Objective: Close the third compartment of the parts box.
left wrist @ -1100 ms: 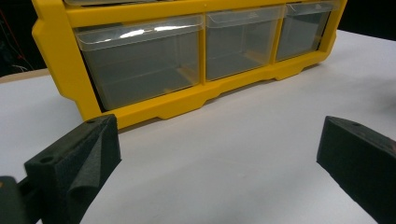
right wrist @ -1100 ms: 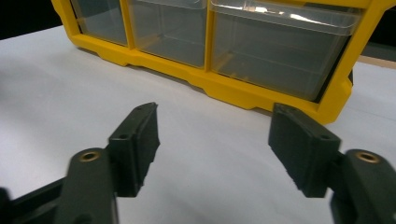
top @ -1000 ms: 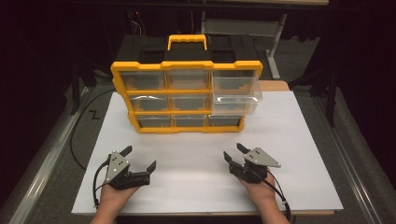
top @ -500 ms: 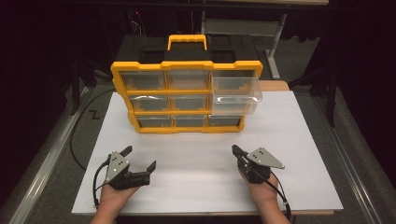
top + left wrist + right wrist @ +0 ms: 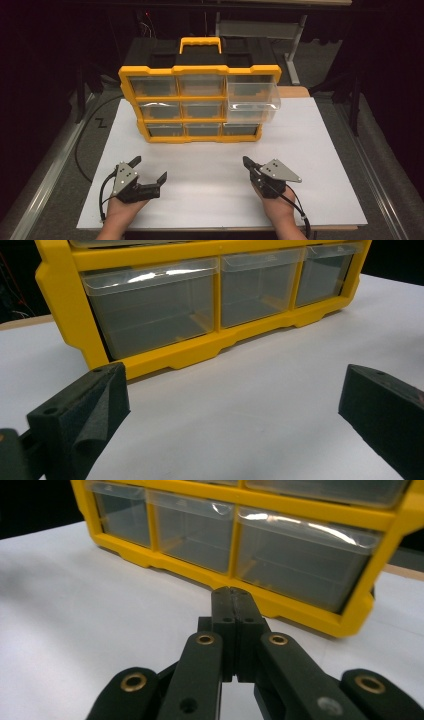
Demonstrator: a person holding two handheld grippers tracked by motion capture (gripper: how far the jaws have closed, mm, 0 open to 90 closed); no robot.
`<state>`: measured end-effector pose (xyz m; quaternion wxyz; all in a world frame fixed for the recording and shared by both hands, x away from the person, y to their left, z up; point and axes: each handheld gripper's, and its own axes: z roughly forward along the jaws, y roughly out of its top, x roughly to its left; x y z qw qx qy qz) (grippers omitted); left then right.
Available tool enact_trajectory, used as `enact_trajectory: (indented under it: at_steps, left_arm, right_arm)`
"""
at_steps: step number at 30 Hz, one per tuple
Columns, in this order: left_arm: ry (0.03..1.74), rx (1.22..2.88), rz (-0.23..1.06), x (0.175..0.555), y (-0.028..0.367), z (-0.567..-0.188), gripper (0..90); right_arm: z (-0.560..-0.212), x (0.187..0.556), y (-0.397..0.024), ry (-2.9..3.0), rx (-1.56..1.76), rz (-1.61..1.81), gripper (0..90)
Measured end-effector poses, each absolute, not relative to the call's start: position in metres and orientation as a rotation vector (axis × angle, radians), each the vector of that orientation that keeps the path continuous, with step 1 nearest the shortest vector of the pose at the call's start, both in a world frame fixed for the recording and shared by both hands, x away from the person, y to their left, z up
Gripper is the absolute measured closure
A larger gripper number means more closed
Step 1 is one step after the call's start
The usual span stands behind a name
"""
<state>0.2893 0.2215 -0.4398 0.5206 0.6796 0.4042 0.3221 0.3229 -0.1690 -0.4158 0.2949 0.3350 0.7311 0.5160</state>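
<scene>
A yellow organizer case (image 5: 200,102) with a black back and a yellow handle stands upright on the white board (image 5: 220,170); it holds clear plastic drawers in three rows. Its top right drawer (image 5: 252,97) is pulled out toward me. My left gripper (image 5: 148,170) rests at the board's front left, jaws wide apart and empty; in the left gripper view its pads (image 5: 82,412) frame the case's bottom row (image 5: 210,295). My right gripper (image 5: 248,165) sits at the front right, jaws pressed together on nothing. In the right gripper view its tips (image 5: 234,602) point at the case's bottom right corner (image 5: 360,615).
The white board lies on a dark table with a metal rail (image 5: 45,170) along the left. A black cable (image 5: 82,150) curves off the board's left edge. A wooden strip (image 5: 295,92) shows behind the case. Bare white board lies between case and grippers.
My right gripper's jaws have come together from an open stance, and the hand shifted slightly right. The left gripper and the case have stayed put.
</scene>
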Motion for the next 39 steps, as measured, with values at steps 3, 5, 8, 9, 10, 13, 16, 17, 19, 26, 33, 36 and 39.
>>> enact_trajectory:
  at_steps: [3,5,8,9,10,13,16,17,19,26,33,36,39]
  left_arm:
    - [0.963,1.628,0.773,0.289,0.221,-0.439,0.7]
    - [0.962,1.630,0.773,0.289,0.222,-0.440,0.7]
    - [0.962,1.632,0.772,0.290,0.222,-0.440,0.8]
    - [0.962,1.631,0.772,0.290,0.222,-0.440,0.8]
    - [0.961,1.633,0.771,0.290,0.222,-0.440,0.8]
    - [0.964,1.631,0.771,0.290,0.222,-0.440,0.9]
    - [0.962,1.630,0.771,0.290,0.222,-0.440,0.9]
    - [0.962,1.629,0.771,0.290,0.222,-0.440,0.9]
    - [0.963,1.630,0.771,0.290,0.222,-0.440,0.9]
    - [0.964,1.627,0.771,0.290,0.223,-0.439,0.9]
    - [0.964,1.627,0.771,0.290,0.223,-0.439,0.9]
    - [0.963,1.624,0.771,0.290,0.223,-0.439,0.9]
    - [0.964,1.624,0.771,0.290,0.223,-0.439,0.9]
  right_arm:
    - [-0.413,0.321,-0.165,1.944,0.875,1.396,90.0]
    - [-0.408,0.319,-0.161,1.933,0.856,1.418,90.0]
    - [-0.397,0.318,-0.157,1.914,0.831,1.432,90.0]
    - [-0.393,0.318,-0.156,1.909,0.828,1.435,90.0]
    - [-0.390,0.318,-0.156,1.904,0.826,1.437,90.0]
    - [-0.378,0.320,-0.155,1.885,0.844,1.466,90.0]
    - [-0.368,0.322,-0.154,1.875,0.866,1.488,90.0]
    - [-0.363,0.323,-0.154,1.873,0.869,1.500,90.0]
    - [-0.357,0.323,-0.153,1.858,0.863,1.500,90.0]
    - [-0.330,0.323,-0.154,1.794,0.860,1.516,90.0]
    - [-0.315,0.322,-0.156,1.752,0.863,1.529,90.0]
    - [-0.309,0.322,-0.158,1.738,0.857,1.530,90.0]
    - [-0.305,0.323,-0.158,1.728,0.853,1.529,90.0]
